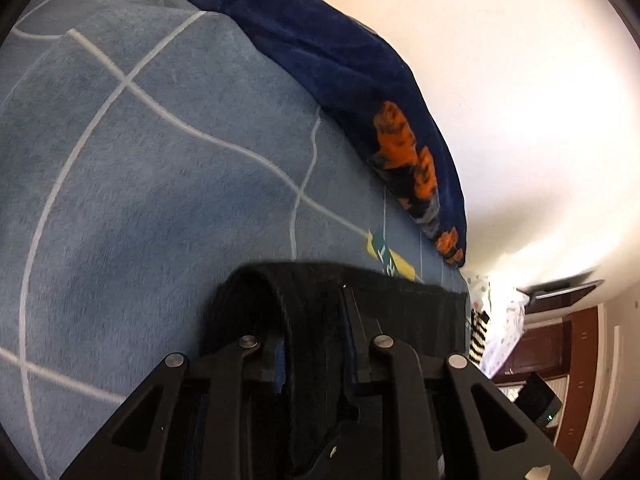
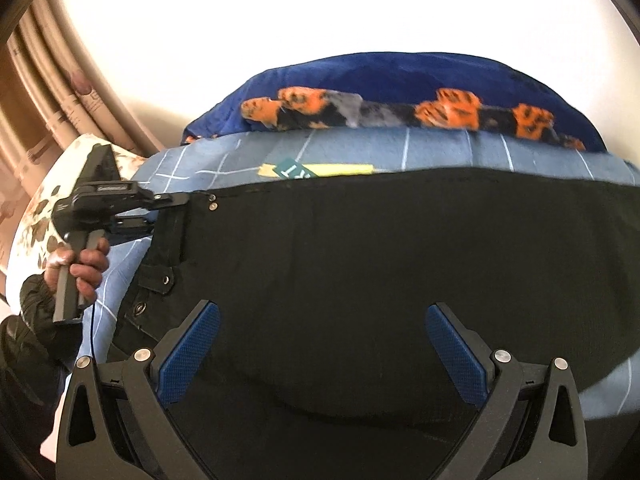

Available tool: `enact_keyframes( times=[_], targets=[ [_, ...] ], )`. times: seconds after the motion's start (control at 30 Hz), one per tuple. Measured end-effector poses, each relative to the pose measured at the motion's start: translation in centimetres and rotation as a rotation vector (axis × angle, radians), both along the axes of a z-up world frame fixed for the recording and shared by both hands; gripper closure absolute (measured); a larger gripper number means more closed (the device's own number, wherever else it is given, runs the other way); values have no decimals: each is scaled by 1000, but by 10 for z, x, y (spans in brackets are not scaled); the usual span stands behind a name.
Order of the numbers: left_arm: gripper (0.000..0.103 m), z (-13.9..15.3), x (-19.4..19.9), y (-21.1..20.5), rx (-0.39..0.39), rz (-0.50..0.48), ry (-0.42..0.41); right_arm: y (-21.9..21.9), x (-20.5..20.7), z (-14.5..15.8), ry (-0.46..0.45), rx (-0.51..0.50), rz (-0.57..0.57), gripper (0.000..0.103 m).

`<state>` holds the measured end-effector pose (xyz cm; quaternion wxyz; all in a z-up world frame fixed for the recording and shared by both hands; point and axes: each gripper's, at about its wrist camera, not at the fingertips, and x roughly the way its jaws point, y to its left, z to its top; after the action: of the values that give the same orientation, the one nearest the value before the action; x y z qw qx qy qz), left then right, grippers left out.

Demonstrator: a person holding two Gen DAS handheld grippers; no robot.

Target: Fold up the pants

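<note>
The black pants (image 2: 360, 248) are being spread across the blue checked bed sheet (image 1: 140, 184), their waistband corner being pinched by the nearly closed left gripper (image 2: 182, 200), while the right gripper (image 2: 322, 344) is being held wide above the fabric.

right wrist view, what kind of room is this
Most likely a bedroom: the black pants lie on a bed with a blue checked sheet, a dark blue blanket behind, curtains at left.
</note>
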<state>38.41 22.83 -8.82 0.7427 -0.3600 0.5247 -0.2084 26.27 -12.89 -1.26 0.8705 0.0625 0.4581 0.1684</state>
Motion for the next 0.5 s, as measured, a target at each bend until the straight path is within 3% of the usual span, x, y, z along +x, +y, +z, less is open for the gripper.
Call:
enact_keyframes(
  times=[0.07, 0.23, 0.33, 0.5],
  targets=[
    [85, -1, 1, 1, -10, 14, -3, 1, 5, 1, 2, 3, 15, 0],
    [96, 4, -14, 7, -1, 39, -54, 1, 23, 6, 11, -12, 93, 0],
    [97, 31, -29, 2, -5, 25, -149, 6, 42, 12, 8, -55, 179, 1],
    [98, 88, -62, -17, 19, -88, -322, 21, 83, 28, -8, -158, 398, 1]
  ],
)
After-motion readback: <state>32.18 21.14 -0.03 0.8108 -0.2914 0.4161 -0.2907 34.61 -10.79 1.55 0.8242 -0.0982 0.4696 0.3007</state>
